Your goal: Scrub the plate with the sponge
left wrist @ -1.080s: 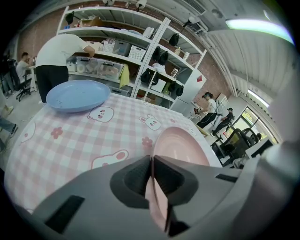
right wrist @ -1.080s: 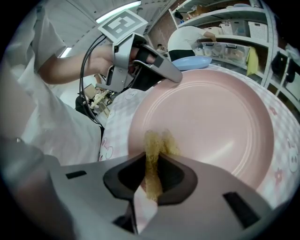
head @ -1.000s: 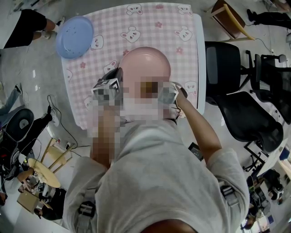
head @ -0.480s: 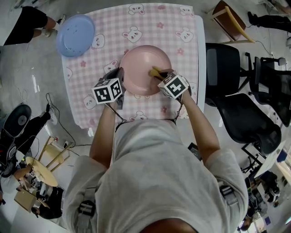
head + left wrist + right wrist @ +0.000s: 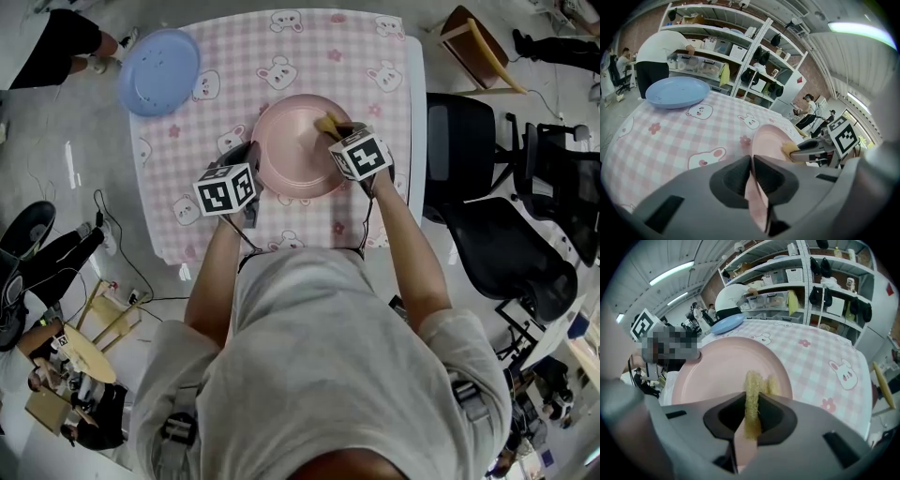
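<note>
- Looking down in the head view, a round, shallow pink plate (image 5: 295,150) lies near the middle of a table (image 5: 415,112) covered by a pink checked cloth (image 5: 328,47) printed with bunnies.
- The left gripper (image 5: 251,161) meets the pink plate's left rim. The right gripper (image 5: 337,129) reaches over its far right part with a coarse yellow sponge (image 5: 325,123) at its tip, touching the plate's inner surface.
- A round blue plate (image 5: 159,58) sits at the cloth's far left corner, well apart from the pink plate. Black office chairs (image 5: 506,244) stand on the floor to the right of the table.
- In the left gripper view, the left gripper (image 5: 752,180) has its jaws clenched on the pink plate's near rim, with the thin edge pinched between the two dark pads.
- Beyond the jaws, the sponge (image 5: 790,150) rests against the pink plate's right side. It is held by the right gripper, whose marker cube (image 5: 843,135) shows at the right.
- The blue plate (image 5: 677,91) lies farther back on the left. Behind it a person (image 5: 661,49) in a white top bends at white metal shelves (image 5: 754,51).
- In the right gripper view, the right gripper (image 5: 751,411) is grasping the sponge (image 5: 751,394), squeezed narrow between its pads.
- The sponge's free end sticks out onto the pink plate (image 5: 717,376) near its right rim. The blue plate (image 5: 727,324) shows behind on the cloth.
</note>
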`<state>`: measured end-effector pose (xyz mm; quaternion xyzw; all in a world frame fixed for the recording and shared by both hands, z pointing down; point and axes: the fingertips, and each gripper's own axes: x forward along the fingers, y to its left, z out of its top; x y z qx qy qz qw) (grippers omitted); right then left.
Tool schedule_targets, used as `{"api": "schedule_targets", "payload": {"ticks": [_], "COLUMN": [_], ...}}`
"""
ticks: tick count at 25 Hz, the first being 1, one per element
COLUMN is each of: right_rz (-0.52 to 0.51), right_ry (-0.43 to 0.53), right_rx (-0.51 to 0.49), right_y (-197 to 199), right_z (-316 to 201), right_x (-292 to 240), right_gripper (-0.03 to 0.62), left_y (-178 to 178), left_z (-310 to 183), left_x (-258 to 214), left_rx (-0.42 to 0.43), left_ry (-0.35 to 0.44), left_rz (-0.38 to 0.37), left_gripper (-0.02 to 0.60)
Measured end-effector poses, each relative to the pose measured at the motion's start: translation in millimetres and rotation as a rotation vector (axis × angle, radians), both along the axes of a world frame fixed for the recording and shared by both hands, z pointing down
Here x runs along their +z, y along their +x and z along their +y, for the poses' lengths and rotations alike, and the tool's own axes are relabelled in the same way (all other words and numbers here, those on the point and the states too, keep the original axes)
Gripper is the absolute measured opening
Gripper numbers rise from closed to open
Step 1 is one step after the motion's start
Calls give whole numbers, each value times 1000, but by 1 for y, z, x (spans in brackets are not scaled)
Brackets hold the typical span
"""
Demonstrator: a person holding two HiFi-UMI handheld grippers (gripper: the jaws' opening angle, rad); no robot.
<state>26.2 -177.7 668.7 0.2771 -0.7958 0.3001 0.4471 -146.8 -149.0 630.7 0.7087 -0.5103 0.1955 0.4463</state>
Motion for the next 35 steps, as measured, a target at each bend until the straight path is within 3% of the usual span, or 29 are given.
{"api": "schedule_targets", "payload": {"ticks": [7, 14, 22, 35], "right_rz": [8, -81, -144, -143], "right_ry": [39, 82, 37, -36], "right_rx": [38, -98, -285, -500], "right_y": [-14, -58, -105, -114], "right_z": [-27, -21, 21, 104], "right_x": [-1, -12, -17, -8], "right_gripper": [66, 67, 67, 67], "left_y": [3, 4, -2, -9], "left_z": [-6, -8, -9, -3], "left_x": [0, 0, 4, 17], "left_rx": [4, -6, -3, -18], "left_ry": [-2, 1, -14, -46], "left_rz": [2, -6, -20, -24], "left_gripper": [41, 38, 32, 28]}}
